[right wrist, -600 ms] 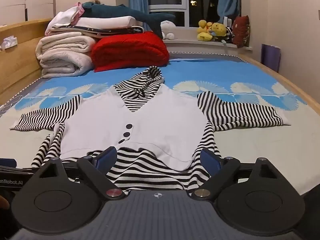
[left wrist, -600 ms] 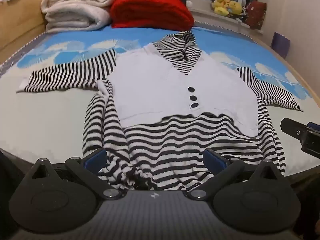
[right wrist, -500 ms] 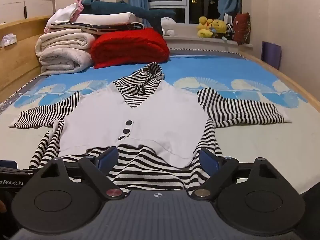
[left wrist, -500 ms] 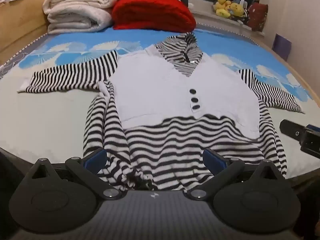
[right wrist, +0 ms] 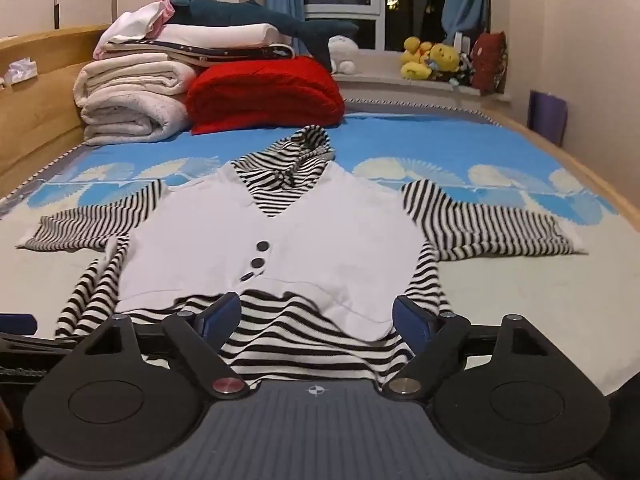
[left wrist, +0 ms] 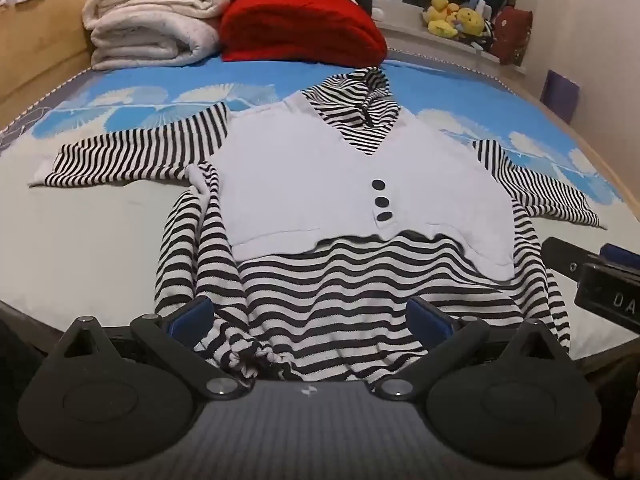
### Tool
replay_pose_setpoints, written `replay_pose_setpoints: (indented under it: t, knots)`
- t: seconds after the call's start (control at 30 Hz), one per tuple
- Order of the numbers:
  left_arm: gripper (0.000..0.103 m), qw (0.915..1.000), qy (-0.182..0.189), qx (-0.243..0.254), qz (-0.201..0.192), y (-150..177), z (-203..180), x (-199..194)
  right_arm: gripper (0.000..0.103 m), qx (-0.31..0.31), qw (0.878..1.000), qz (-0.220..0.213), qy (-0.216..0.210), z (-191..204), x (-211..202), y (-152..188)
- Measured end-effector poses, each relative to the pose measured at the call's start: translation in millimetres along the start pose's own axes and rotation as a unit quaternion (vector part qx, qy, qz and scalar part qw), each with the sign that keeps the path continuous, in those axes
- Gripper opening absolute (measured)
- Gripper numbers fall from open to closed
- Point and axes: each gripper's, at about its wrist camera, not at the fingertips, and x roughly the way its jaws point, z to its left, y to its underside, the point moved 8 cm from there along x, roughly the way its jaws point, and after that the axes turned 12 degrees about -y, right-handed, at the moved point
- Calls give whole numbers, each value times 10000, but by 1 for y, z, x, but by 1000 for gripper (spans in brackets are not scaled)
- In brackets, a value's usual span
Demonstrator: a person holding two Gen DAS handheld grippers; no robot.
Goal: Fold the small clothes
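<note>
Bed [right wrist: 500, 300] fills the room view: blue sheet with white fan print at the far half, pale grey near half, wood frame along both sides. Far end stacked with folded white blankets [right wrist: 132, 100] and a red blanket [right wrist: 264, 92] side by side, touching; dark blue shark plush [right wrist: 256, 20] on top of the pile. Yellow plush toys [right wrist: 430, 58] on the windowsill.

Striped top [left wrist: 340, 184] lies flat, face up, mid-bed, hem toward the grippers, hood toward the blankets. White vest-style front panel with three black buttons in a column, black/white striped hood, sleeves and lower body. Both sleeves spread out sideways. Wearer-side left in view: body edge rucked into a long fold beside the white panel; hem bunched near the left gripper.

Left gripper [left wrist: 308, 316] low at the near bed edge, level, pointing up the bed, jaws spread wide, straddling the bunched hem, pads not clamped on cloth.

Right gripper [right wrist: 316, 312] same pose beside it, jaws spread wide over the right part of the hem, nothing pinched
</note>
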Motion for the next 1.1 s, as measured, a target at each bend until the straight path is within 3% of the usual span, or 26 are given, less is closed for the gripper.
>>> replay_pose_setpoints:
  t: [0.17, 0.37, 1.1]
  knots:
    - [102, 10000, -43, 57, 66, 1, 0, 4, 85, -20, 10000, 15, 60, 0, 0, -1]
    - [102, 9999, -64, 134, 12, 1, -6, 5, 85, 428, 9983, 318, -231, -3, 8, 5]
    - [102, 9998, -57, 171, 97, 4, -9, 9, 85, 135, 9983, 507, -256, 8, 15, 13]
